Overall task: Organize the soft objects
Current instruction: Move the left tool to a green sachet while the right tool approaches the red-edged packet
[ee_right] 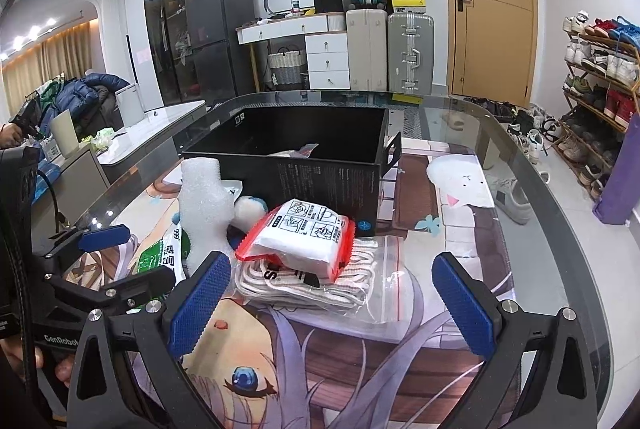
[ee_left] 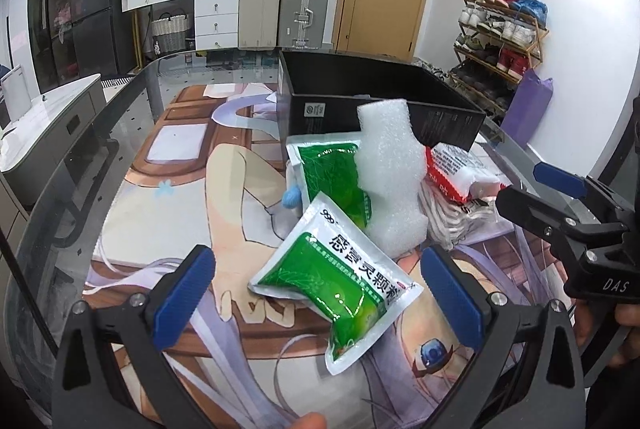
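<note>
While both grippers gape wide and empty, a green sachet [ee_left: 340,285] lies between the left gripper's [ee_left: 316,295] fingers; the red-edged packet [ee_right: 300,237] lies just ahead of the right gripper [ee_right: 328,299].

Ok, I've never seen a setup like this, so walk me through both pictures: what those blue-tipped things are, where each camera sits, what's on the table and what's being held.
No robot here: a person holds a two-finger gripper in each hand, with a camera on each looking along its blue-padded fingers. One picture looks out from the left gripper, the other from the right gripper. Both are open and hold nothing. On the glass table lie a green sachet, a second one behind it, a white foam piece, a red-edged white pack on a clear bag of cord, a small blue and white plush toy, and an open black box behind them.
</note>
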A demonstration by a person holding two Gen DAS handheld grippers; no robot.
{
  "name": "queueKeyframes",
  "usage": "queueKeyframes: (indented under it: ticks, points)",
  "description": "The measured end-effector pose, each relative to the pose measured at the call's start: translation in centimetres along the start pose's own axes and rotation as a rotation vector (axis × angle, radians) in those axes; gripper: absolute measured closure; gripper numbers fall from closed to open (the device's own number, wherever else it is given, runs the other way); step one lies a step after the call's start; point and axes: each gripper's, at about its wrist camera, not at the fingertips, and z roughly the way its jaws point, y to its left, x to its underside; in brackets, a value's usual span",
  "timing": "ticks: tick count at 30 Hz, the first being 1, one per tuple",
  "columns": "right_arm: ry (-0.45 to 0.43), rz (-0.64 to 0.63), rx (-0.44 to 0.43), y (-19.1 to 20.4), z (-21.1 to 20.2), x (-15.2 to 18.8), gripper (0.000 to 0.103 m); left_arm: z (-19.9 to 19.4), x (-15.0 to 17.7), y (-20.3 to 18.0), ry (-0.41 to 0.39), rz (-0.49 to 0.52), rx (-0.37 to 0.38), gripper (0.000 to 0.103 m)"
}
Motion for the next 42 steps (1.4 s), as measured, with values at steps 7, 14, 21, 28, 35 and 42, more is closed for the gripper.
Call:
queueKeyframes:
  ticks: [7,14,21,28,35,42]
  points:
    - [0.002,0.005,-0.001,0.0,0.1,0.2,0.001,0.7,0.1,-0.9,0.025,-0.006,0.006,0.0]
    - [0.019,0.015,-0.001,-0.3,0.4,0.5,0.001,2.0,-0.1,-0.9,0.072,-0.038,-0.024,0.0]
    - [0.029,0.027,0.0,-0.6,0.7,0.8,0.001,1.2,0.6,0.2,0.086,-0.024,-0.045,0.0]
    - [0.029,0.015,-0.008,-0.2,0.7,0.8,0.001,1.3,0.2,0.0,0.091,-0.033,-0.016,0.0]
    - [0.032,0.013,-0.009,-0.1,0.7,0.9,0.001,2.9,-0.8,-0.8,0.114,-0.051,-0.054,0.0]
    - [0.031,0.025,-0.006,-0.4,0.7,0.8,0.001,2.5,-0.1,-0.9,0.134,0.018,-0.088,0.0]
